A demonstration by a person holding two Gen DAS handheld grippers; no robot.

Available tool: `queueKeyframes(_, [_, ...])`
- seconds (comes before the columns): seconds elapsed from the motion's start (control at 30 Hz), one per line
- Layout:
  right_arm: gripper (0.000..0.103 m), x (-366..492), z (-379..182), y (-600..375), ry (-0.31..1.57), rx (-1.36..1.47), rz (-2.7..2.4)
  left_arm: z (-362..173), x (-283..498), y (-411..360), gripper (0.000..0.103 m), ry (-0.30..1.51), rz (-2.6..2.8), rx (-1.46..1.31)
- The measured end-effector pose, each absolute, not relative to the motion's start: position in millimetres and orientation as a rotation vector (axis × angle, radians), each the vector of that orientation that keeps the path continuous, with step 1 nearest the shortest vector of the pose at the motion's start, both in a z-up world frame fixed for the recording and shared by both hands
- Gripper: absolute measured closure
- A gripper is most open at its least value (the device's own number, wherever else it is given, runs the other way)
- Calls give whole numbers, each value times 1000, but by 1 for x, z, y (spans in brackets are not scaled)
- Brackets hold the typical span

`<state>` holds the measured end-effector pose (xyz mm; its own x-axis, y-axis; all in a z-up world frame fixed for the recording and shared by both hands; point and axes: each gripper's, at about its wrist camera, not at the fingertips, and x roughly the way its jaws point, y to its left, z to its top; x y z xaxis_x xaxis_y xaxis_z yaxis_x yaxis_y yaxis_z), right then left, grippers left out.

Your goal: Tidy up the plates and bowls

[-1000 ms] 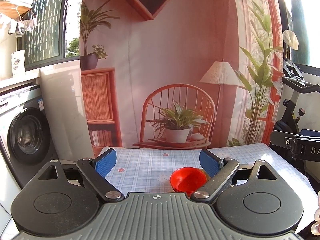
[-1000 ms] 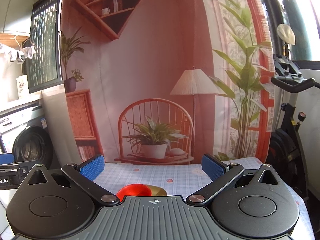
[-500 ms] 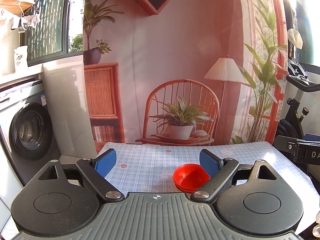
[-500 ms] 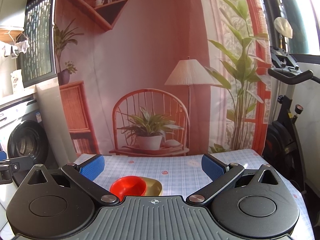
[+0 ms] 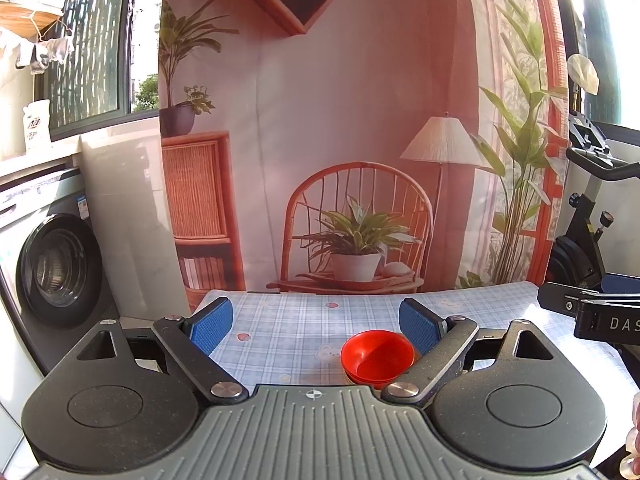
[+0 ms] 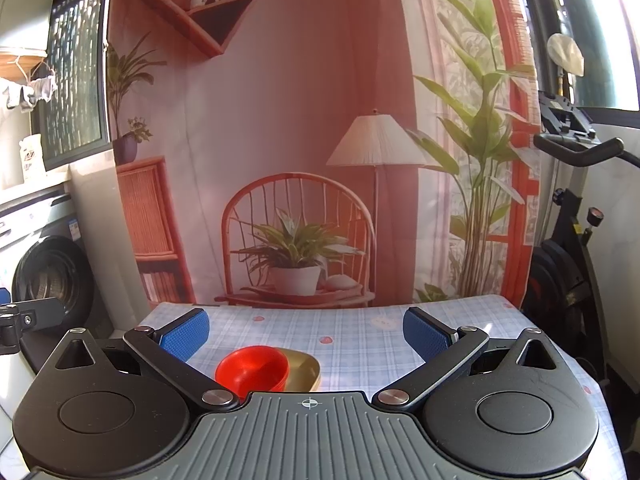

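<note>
Left gripper [image 5: 316,330] fingers spread wide, holding nothing; right gripper [image 6: 306,334] likewise wide, empty. Stacked red bowls [image 6: 253,370] sit on a gold plate [image 6: 306,369] (partly hidden) at 5 o'clock of the checked tablecloth [image 6: 360,340], below both grippers. Printed backdrop [image 6: 280,140] at 12 o'clock.

The bowl [image 5: 377,356] is bright red, and the plate [image 6: 303,368] under it is a dull gold colour. The tablecloth [image 6: 360,340] has a pale blue and white check pattern with small pink hearts on it. The pads [image 5: 211,325] of the left gripper [image 5: 316,326] are deep blue with a fine dotted texture, the arms are black and the body is grey with ribs. The right gripper [image 6: 306,334] has the same colours. The backdrop [image 6: 288,120] is printed in salmon pink with green plants.
</note>
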<state>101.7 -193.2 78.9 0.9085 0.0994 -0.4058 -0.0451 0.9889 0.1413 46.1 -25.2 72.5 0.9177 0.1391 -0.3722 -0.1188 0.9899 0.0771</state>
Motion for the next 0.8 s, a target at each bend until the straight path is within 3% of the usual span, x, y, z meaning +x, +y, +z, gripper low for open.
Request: queueKeyframes(0.8, [0,102,79,-194,432,126,78,74,45,-23,11,379,117,61])
